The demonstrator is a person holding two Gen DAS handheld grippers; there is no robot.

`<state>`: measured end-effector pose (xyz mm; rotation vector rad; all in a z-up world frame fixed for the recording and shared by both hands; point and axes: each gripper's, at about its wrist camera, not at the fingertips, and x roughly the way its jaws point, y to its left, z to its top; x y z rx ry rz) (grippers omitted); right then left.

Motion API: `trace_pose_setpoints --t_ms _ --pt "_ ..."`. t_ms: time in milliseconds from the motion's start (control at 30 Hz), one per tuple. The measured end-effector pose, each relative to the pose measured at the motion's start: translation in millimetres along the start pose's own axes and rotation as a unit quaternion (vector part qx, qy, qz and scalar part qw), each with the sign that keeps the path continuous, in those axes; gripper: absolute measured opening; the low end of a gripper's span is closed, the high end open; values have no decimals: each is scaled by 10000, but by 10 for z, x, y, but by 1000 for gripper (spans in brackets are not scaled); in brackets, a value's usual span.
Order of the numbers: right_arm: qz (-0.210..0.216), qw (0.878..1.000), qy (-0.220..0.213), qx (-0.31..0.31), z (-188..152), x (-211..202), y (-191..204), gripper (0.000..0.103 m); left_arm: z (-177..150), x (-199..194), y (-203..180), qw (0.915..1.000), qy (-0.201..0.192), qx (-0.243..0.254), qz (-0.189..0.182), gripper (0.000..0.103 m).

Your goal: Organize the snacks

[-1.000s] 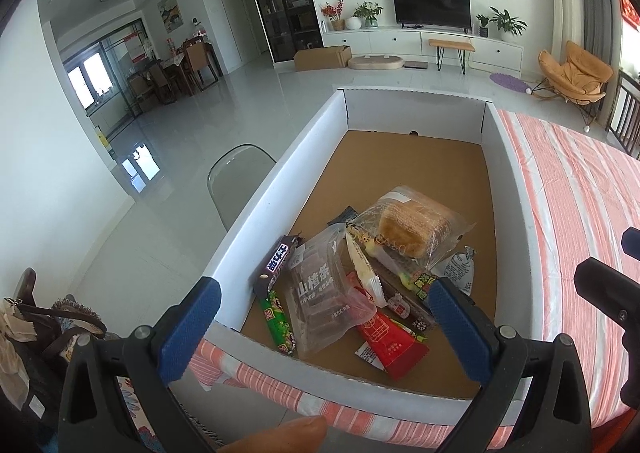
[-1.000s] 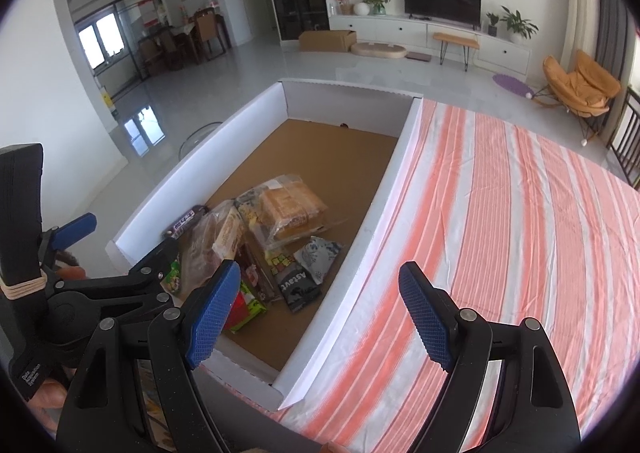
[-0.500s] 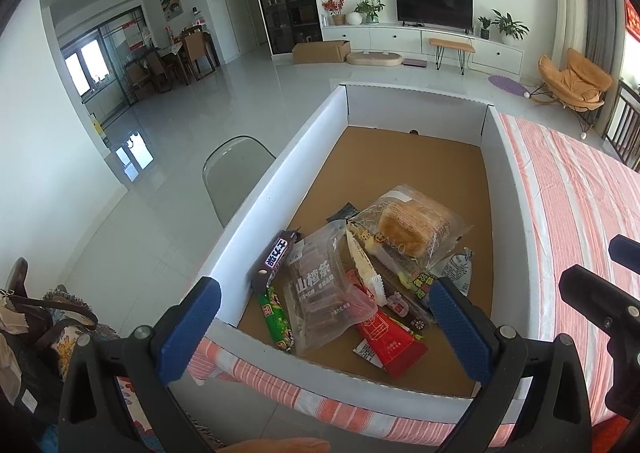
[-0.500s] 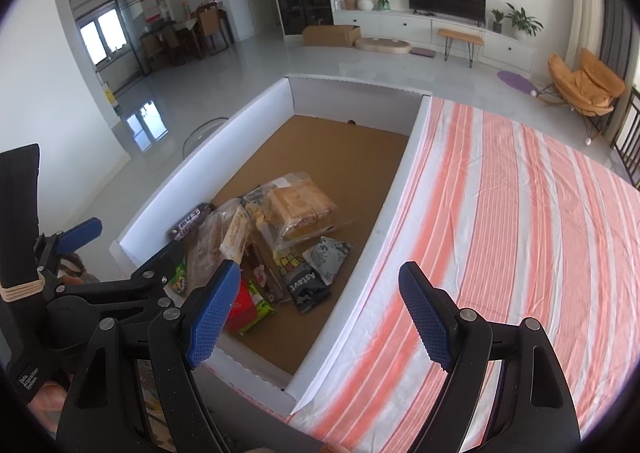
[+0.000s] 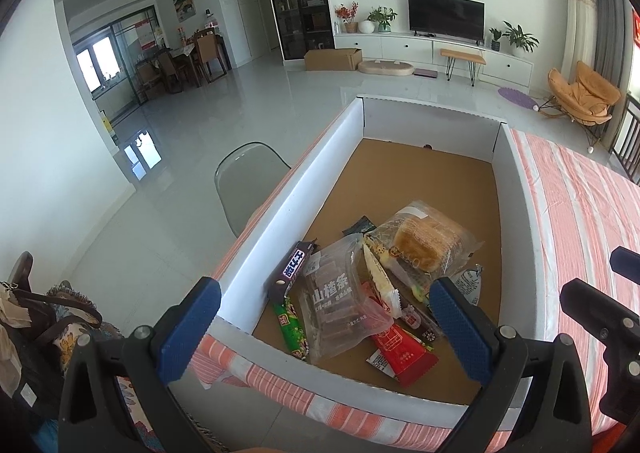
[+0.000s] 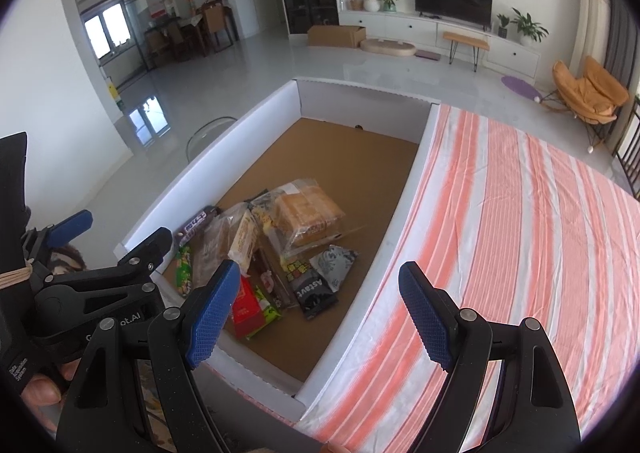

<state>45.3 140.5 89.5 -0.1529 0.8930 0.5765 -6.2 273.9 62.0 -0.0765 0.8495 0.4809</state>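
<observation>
A pile of snacks lies at the near end of a white-walled box (image 5: 288,213) with a cardboard floor. It holds a bagged bread loaf (image 5: 428,241), a clear bag of brown strips (image 5: 340,301), a purple bar (image 5: 294,269), a green packet (image 5: 292,329) and a red packet (image 5: 404,349). My left gripper (image 5: 326,327) hangs open above the box's near wall, nothing between its pads. My right gripper (image 6: 320,315) is open too, over the box's near right corner. From there I see the bread loaf (image 6: 308,213), a black packet (image 6: 314,293) and the box (image 6: 224,157).
An orange-and-white striped cloth (image 6: 520,233) covers the table to the right of the box. A clear chair (image 5: 244,173) stands left of the table, and a bag (image 5: 44,317) sits at the lower left. The far half of the box floor is bare.
Both grippers stay open and hardly move. A fingertip at the bottom edge of the left wrist view has slipped almost out of sight.
</observation>
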Motion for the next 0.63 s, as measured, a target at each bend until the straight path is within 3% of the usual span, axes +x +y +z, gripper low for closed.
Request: trace_pose_setpoints --t_ms 367,633 --pt "-15 9999 49 -95 -23 50 68 84 -2 7 25 10000 -32 -16 -24 103" --pt "-65 9999 125 -62 -22 131 60 84 10 16 99 9989 33 -141 -439 103"
